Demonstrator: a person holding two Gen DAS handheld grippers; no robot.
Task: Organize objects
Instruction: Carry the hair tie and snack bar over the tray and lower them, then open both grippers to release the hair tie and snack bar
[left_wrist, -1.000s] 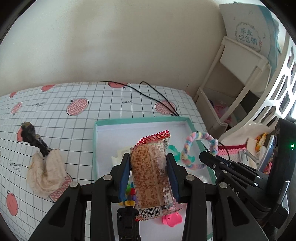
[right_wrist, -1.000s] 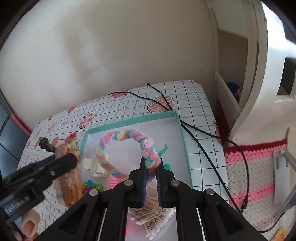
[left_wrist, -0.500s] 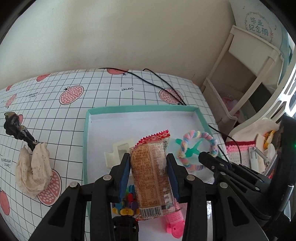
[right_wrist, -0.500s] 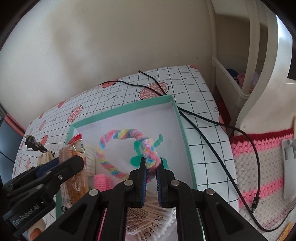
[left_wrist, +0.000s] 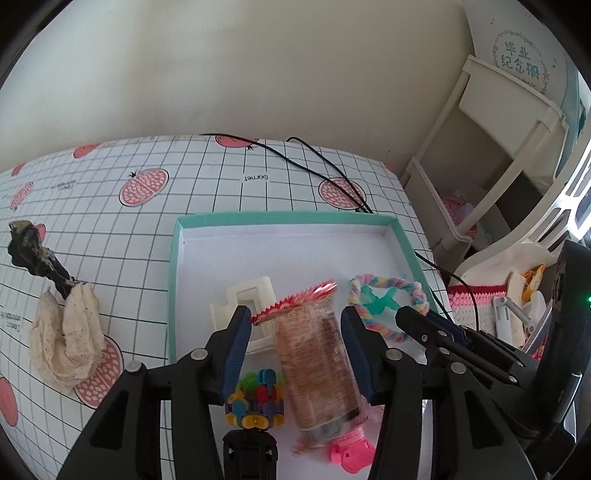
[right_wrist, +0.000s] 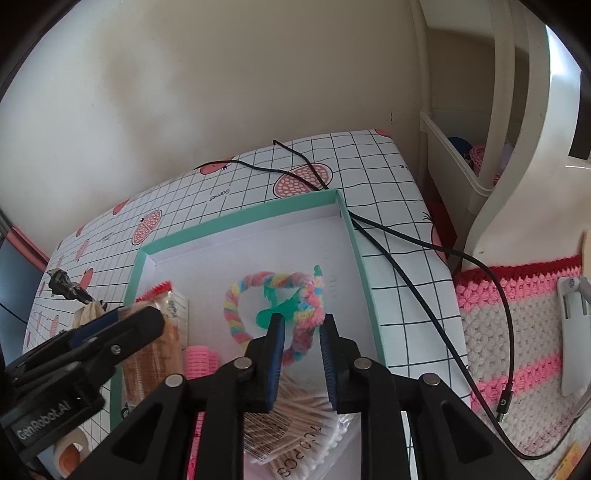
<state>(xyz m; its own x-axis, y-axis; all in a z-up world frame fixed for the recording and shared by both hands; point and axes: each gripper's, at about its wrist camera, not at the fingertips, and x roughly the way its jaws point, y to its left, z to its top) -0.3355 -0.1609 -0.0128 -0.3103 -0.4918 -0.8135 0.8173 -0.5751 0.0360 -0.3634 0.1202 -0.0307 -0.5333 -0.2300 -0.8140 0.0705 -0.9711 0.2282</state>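
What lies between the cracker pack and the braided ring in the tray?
Only bare tray floor separates cracker pack and braided ring, seen in both wrist views.

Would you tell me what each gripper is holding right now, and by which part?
Nothing is held. The left gripper is open around the cracker pack, and the right gripper is open around the rainbow braided loop.
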